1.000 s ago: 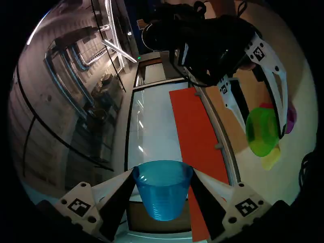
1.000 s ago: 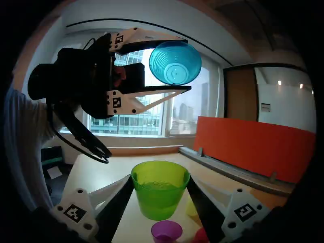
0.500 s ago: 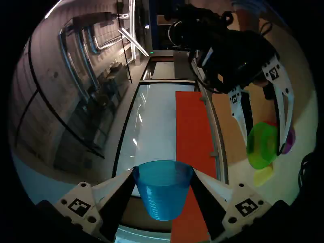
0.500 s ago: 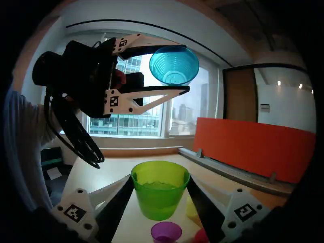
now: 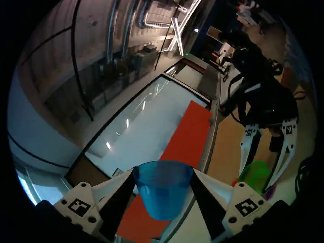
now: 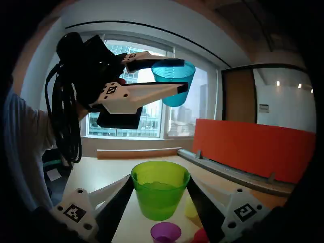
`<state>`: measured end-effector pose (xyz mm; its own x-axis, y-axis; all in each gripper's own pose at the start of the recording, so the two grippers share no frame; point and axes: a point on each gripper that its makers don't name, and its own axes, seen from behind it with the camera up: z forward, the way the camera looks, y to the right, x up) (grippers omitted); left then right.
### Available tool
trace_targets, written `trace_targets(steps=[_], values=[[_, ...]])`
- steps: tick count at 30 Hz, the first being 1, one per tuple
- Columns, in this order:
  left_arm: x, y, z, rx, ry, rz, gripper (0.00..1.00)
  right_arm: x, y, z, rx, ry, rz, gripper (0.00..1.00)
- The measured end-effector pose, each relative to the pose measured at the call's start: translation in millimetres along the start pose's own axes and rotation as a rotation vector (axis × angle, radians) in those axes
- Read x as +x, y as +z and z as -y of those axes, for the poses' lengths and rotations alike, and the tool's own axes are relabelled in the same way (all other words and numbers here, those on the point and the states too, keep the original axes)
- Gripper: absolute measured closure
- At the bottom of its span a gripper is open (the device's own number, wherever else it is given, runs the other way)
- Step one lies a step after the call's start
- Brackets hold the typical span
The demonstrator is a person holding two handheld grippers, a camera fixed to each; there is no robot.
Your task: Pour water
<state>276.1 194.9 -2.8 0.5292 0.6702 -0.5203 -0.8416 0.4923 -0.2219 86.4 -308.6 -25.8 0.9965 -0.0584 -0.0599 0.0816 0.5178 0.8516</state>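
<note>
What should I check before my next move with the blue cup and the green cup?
1. Left gripper grips translucent blue plastic cup: ok, clamped on both sides.
2. Right gripper grips translucent green plastic cup: ok.
3. Blue cup upright: ok, rim up.
4. Green cup holds water: ok, partly filled.
5. Blue cup emptied: cannot tell.
6. Table ahead of right gripper free: not ok, small purple cup stands there.

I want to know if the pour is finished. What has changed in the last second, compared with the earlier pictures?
The left gripper has turned the blue cup from tipped on its side, its round end facing the right gripper view, back to upright. It did not let go of it. The right gripper stays shut on the green cup, level, with water inside. The purple cup below has not moved.
</note>
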Motion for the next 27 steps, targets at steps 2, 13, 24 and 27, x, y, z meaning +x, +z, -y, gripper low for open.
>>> trace_targets(steps=[2,13,24,27], values=[[-1.6,-0.6,1.6,0.001,-0.067,0.006,0.12,0.5,-0.4,-0.4,-0.003,-0.001,-0.001,0.09],[-9.4,4.1,11.0,-0.011,-0.451,0.003,0.12,5.8,-4.4,-0.7,-0.009,0.005,-0.016,0.09],[-14.4,14.9,14.0,-0.050,-0.778,-0.010,0.12,10.7,-8.3,1.1,-0.018,0.012,-0.027,0.09],[-15.0,19.2,12.3,-0.067,-0.855,-0.016,0.12,11.9,-9.3,1.4,-0.019,0.011,-0.028,0.09]])
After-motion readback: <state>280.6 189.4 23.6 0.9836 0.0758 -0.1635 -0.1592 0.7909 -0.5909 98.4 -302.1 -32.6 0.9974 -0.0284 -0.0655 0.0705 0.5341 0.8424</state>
